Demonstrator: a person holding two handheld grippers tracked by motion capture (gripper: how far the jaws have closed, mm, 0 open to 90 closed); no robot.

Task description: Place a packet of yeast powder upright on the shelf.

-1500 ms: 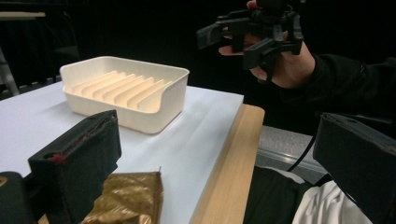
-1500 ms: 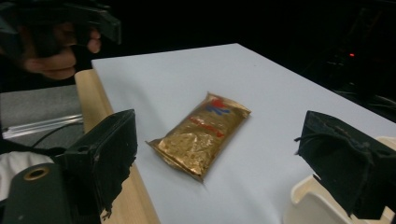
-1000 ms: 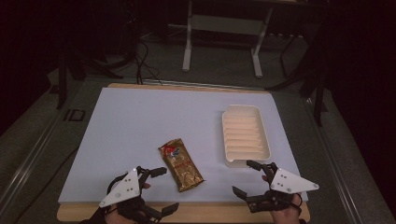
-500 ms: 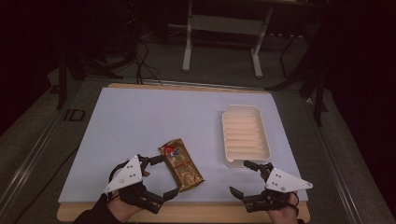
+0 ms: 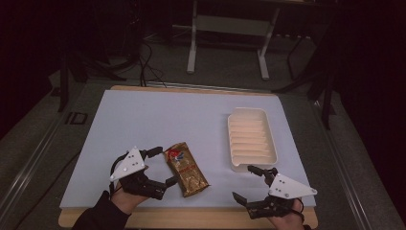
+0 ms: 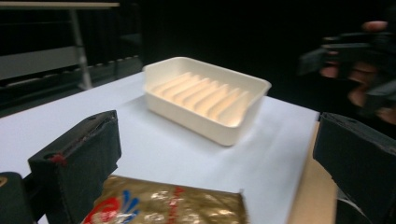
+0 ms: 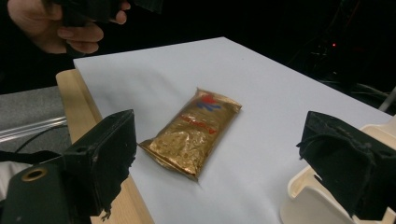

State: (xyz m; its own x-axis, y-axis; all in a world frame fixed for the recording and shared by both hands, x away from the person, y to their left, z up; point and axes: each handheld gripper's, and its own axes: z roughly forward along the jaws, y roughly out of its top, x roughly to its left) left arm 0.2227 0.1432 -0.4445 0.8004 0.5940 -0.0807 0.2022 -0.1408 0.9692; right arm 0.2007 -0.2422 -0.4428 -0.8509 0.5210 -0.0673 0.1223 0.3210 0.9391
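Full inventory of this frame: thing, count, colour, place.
Shiny gold foil snack packet: 1, gold with red-blue logo, lying flat near the front of the mat, between the open jaws of the left gripper.
Cream ribbed plastic tray: 1, cream, right side of the mat, empty.
Pale blue-white table mat: 1, covering the wooden tabletop.
Metal frame legs: grey, on the floor beyond the table.
Left hand-held gripper: 1, black, open.
Right hand-held gripper: 1, black, open, near the tray's front edge.
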